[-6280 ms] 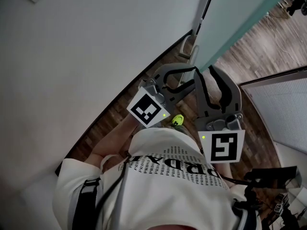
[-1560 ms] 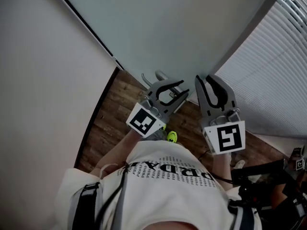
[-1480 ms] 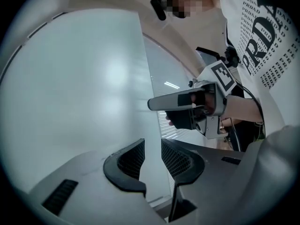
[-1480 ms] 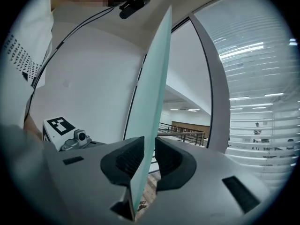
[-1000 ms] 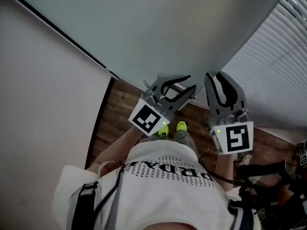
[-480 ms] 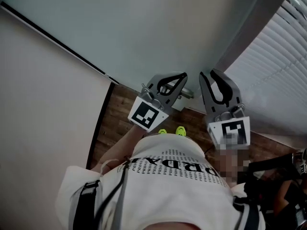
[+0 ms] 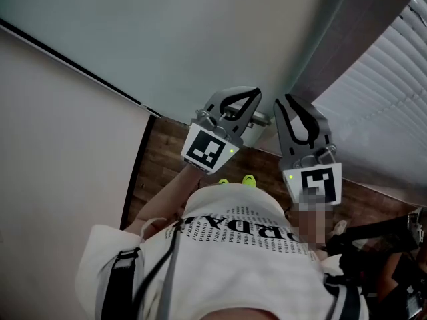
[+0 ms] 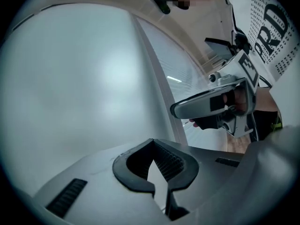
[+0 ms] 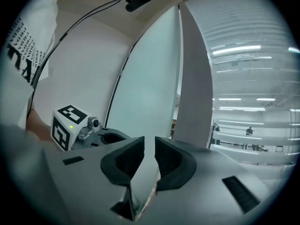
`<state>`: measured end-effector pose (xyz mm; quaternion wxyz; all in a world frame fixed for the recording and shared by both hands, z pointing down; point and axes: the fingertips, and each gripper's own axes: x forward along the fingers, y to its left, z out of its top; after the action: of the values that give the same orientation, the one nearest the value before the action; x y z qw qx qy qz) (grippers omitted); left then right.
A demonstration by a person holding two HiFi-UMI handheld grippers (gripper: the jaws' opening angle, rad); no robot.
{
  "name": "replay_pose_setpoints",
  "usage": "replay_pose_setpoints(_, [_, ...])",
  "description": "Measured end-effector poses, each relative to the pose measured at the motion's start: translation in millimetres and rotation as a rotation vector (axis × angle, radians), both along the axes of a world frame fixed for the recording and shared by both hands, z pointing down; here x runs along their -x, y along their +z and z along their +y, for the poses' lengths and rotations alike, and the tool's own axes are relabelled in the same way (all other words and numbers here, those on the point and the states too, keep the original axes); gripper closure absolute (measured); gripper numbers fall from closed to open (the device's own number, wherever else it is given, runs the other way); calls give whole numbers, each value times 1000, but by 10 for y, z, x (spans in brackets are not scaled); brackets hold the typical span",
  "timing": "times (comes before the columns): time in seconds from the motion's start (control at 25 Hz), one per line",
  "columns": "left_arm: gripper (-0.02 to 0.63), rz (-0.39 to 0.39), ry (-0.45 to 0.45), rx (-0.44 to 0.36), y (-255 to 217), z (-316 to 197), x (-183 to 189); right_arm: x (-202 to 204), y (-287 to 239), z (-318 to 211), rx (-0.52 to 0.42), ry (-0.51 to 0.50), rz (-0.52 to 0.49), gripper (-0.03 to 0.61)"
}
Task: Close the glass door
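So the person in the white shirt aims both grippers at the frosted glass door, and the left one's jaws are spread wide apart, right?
Not quite: the left gripper has its jaws closed together, not spread wide. The left gripper view shows this. The rest holds: it and the right gripper face the frosted glass door.

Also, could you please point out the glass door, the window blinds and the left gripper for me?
glass door (image 7: pixel 200 39), head view, on its pale pane.
window blinds (image 7: pixel 393 79), head view, on the slats.
left gripper (image 7: pixel 254 93), head view, at its closed fingertips.
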<state>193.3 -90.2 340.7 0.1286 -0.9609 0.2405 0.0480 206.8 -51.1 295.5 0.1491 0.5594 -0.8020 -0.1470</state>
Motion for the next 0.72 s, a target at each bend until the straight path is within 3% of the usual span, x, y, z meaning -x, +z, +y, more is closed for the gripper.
replay_pose_setpoints(0.32, [612,-23,-81,-40,-38,-220,-15,268,21,12,29,-129,-8,520])
replay_pose_setpoints(0.48, [612,-16,-87,-38,-70,-160,-31,212,-32,-17,18,-114,-23,522])
replay_pose_setpoints(0.56, [612,-1,-85,-21,-83,-152,-34,187,-48,-44,10,-106,-13,580])
replay_pose_setpoints(0.72, [612,-12,-85,-21,-95,-156,-36,193,-11,-79,22,-113,8,580])
